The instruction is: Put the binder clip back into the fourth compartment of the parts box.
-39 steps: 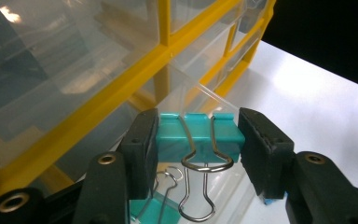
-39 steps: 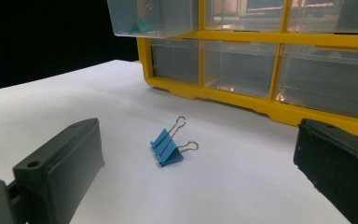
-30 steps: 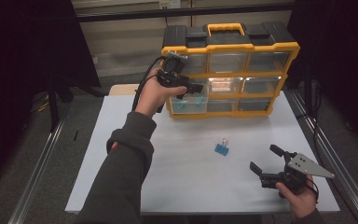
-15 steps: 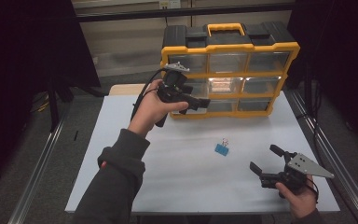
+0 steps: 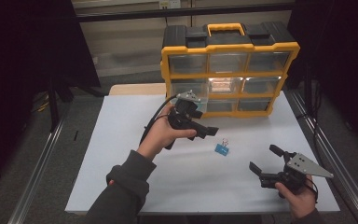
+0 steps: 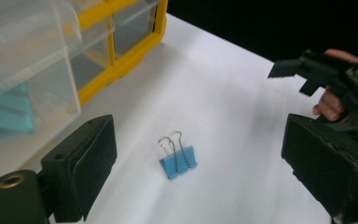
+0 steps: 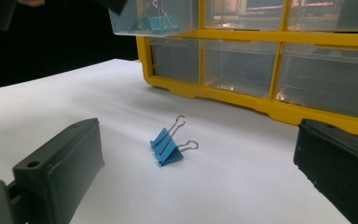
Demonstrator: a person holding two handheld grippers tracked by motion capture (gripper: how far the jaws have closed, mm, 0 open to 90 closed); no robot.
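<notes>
A blue clip (image 5: 222,148) lies alone on the white worktop (image 5: 121,154), in front of the yellow drawer cabinet (image 5: 228,70) and between the two hand-held tools. The left tongs (image 6: 193,163) have just been opening and now stand wide apart, nothing between them, aimed down at the clip from just beside it. The right tongs (image 7: 196,172) are likewise spread and empty, held near the worktop's front edge and pointed toward the clip. One clear drawer (image 7: 154,16) is pulled out; more blue clips lie in it. The clip is judged light, stiff and springy: painted steel body, two thin wire loops. Its smooth flanks may slip, and a push could slide it across the sheet. The soundest hold is probably across the flat sides of the body; the loops swivel and would let the clip swing.
</notes>
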